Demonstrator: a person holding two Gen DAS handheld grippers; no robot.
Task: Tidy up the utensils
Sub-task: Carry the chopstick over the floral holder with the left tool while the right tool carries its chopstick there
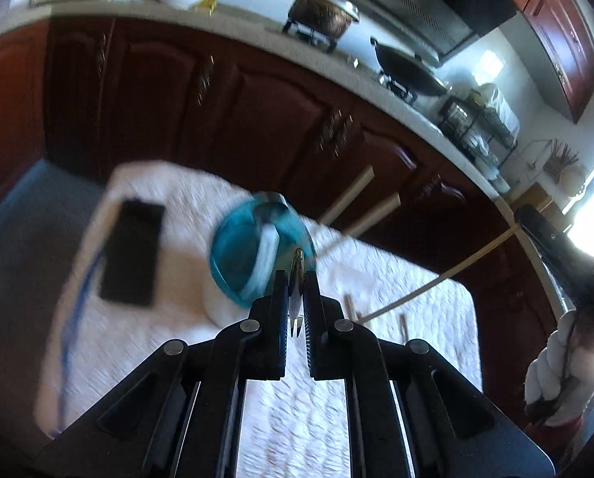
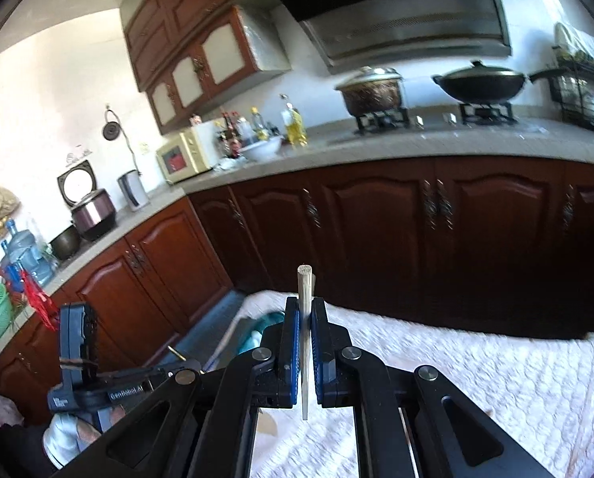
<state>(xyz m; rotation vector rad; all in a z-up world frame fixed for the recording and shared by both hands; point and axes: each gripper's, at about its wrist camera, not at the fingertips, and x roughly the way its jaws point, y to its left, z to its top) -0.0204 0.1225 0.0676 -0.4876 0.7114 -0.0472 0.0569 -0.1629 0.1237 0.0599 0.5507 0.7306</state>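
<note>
My left gripper point(image 1: 296, 279) is shut on a metal fork point(image 1: 295, 310), tines pointing back toward the camera, held above the white quilted cloth point(image 1: 185, 318). Just ahead is a blue translucent cup point(image 1: 257, 251), blurred, with two pale chopsticks point(image 1: 356, 203) sticking out of it. My right gripper point(image 2: 304, 310) is shut on a pale wooden chopstick point(image 2: 304, 342) held upright above the cloth point(image 2: 476, 378). That long chopstick point(image 1: 448, 275) crosses the left wrist view toward the right. The blue cup point(image 2: 257, 334) shows partly, left of the right gripper's fingers.
A black phone point(image 1: 131, 253) and a blue cable point(image 1: 73, 318) lie on the cloth at left. More utensils point(image 1: 376, 318) lie on the cloth past the left fingers. Dark wood cabinets point(image 2: 376, 219) and a counter with pots point(image 2: 376, 91) stand behind.
</note>
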